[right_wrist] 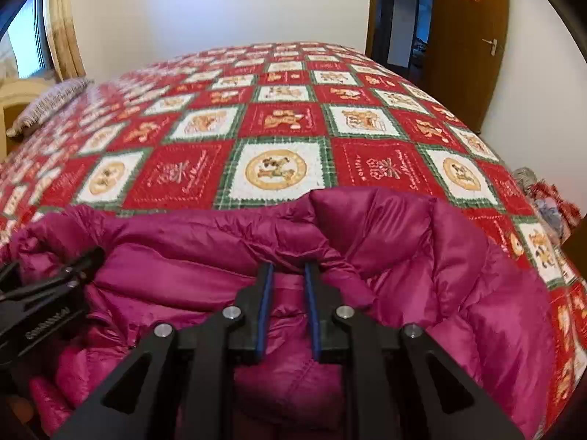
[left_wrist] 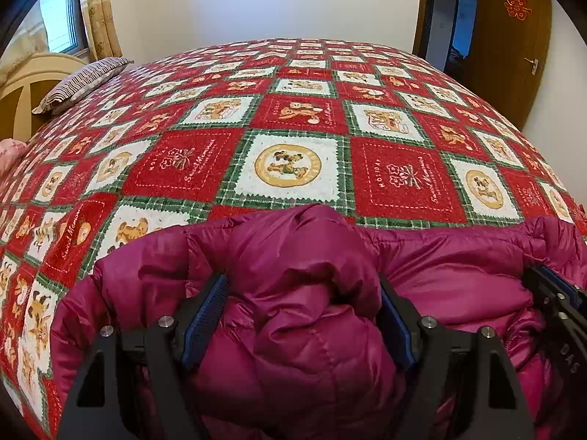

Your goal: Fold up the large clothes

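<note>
While the magenta down jacket [left_wrist: 312, 293] lay bunched at the near edge of the bed, on the red patchwork blanket [left_wrist: 293, 128], the left gripper [left_wrist: 301, 315] stood with its fingers wide apart around a puffy fold, whether pressing it could not be told. The right gripper [right_wrist: 288, 308] had its fingers drawn close together, clamped on a thin ridge of the jacket. Risk noted: the slick, springy fabric could slide out of the narrow right-hand pinch, and the loose left-hand hold could let the fold collapse unevenly.
</note>
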The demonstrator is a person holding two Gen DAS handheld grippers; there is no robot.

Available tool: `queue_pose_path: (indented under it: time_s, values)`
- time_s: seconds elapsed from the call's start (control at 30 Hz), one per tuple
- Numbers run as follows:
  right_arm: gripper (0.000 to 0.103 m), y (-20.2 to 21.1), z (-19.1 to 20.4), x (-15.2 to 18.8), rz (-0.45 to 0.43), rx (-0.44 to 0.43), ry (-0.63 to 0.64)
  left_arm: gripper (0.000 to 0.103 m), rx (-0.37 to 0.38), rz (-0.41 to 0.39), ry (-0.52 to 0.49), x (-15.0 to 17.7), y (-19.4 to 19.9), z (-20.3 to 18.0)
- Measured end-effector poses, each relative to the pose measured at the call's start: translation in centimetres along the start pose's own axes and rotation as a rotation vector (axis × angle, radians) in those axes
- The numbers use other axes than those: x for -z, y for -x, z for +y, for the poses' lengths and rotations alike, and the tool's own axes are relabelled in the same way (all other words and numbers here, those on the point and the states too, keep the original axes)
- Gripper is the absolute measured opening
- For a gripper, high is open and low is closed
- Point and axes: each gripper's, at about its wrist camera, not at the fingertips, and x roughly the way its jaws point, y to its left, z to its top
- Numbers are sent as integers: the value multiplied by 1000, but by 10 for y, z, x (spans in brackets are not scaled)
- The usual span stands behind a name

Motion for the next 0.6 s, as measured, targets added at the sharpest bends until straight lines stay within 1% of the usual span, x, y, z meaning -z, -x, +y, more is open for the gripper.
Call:
queue_pose_path:
  time_s: [0.07, 0.13, 0.17, 0.23, 0.27, 0.33, 0.37, 0.5, 0.53, 0.57, 0.6]
  values:
    - [17, 9, -9, 3, -48, -28, -54, 79, -4, -3, -1, 0, 0, 0]
    - [17, 23, -17, 7, -126, -5, -114, 79, -7, -5, -3, 0, 0, 0]
    - [17, 24, -22, 8, -127, 24, -143, 79, -6, -4, -2, 0, 0, 0]
    - [17, 9, -19, 4, -45, 44, -133, 79, -5, -6, -2, 0, 0, 0]
    - [18, 3, -12, 1, -17, 76, -96, 79, -4, -6, -1, 0, 0, 0]
    - [19, -2, -2, -3, 0, 124, -49, 79, 1, -5, 2, 0, 0, 0]
    - [19, -3, -1, -4, 5, 129, -45, 79, 5, -3, 5, -1, 0, 0]
    - [19, -2, -4, -3, -1, 116, -57, 81, 8, 8, 3, -3, -1, 0]
    - [21, 0, -4, -2, -2, 106, -60, 81, 18, 15, 6, -4, 0, 1]
    - [25, 2, -8, -3, 0, 85, -69, 81, 37, 26, 6, -4, 2, 4]
    - [28, 9, -13, -4, 6, 46, -81, 81, 56, 41, -1, -4, 6, 6]
